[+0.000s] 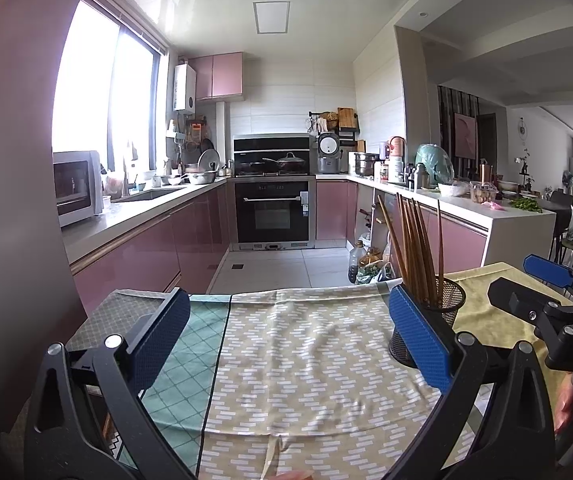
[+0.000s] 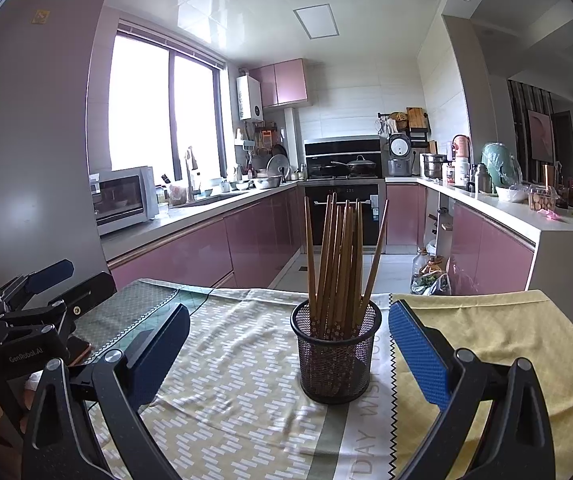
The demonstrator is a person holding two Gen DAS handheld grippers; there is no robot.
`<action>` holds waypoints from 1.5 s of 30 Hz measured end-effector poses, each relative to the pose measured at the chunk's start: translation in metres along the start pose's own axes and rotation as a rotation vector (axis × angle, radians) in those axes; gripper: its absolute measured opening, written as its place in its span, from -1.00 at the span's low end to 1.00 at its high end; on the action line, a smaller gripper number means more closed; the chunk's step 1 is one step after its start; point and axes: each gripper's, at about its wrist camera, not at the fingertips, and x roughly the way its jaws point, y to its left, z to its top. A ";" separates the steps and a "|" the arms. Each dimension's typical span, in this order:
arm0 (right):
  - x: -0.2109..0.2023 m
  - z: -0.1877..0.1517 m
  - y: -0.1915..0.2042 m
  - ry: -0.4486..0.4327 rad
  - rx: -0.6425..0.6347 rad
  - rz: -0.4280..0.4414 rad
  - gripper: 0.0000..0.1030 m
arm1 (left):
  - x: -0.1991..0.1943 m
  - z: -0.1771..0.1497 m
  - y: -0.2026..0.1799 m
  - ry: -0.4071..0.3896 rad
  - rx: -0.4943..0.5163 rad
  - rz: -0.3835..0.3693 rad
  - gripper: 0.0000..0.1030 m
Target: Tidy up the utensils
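Lettering "GenRobot.AI" marks left gripper; tablecloth reads "WISH YOU"

"GenRobot.AI" on left hand-held gripper (white print).

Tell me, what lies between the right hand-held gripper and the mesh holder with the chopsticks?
Only bare patterned cloth. In the right wrist view, the right hand-held gripper is open and the mesh holder of chopsticks stands just ahead, between its fingers.
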 end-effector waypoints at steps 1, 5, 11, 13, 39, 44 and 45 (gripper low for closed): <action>0.000 0.000 0.000 -0.001 0.000 0.000 0.87 | 0.000 0.000 0.000 -0.001 -0.001 0.000 0.90; -0.001 0.001 0.001 -0.002 -0.004 -0.003 0.87 | 0.000 0.000 0.000 -0.002 -0.003 0.003 0.90; -0.002 0.002 0.002 -0.006 -0.004 -0.001 0.87 | -0.001 -0.001 -0.001 -0.008 -0.005 0.004 0.90; -0.002 0.001 0.002 -0.004 -0.005 -0.002 0.87 | -0.002 -0.001 -0.001 -0.010 -0.005 0.002 0.90; -0.002 0.003 0.005 -0.010 0.004 -0.002 0.87 | -0.001 -0.001 -0.002 -0.010 -0.010 -0.001 0.90; -0.002 0.004 0.005 -0.011 0.004 -0.004 0.87 | -0.001 -0.001 -0.002 -0.010 -0.009 0.000 0.90; -0.002 0.004 0.005 -0.012 0.005 -0.004 0.87 | -0.001 -0.001 -0.002 -0.010 -0.010 -0.001 0.90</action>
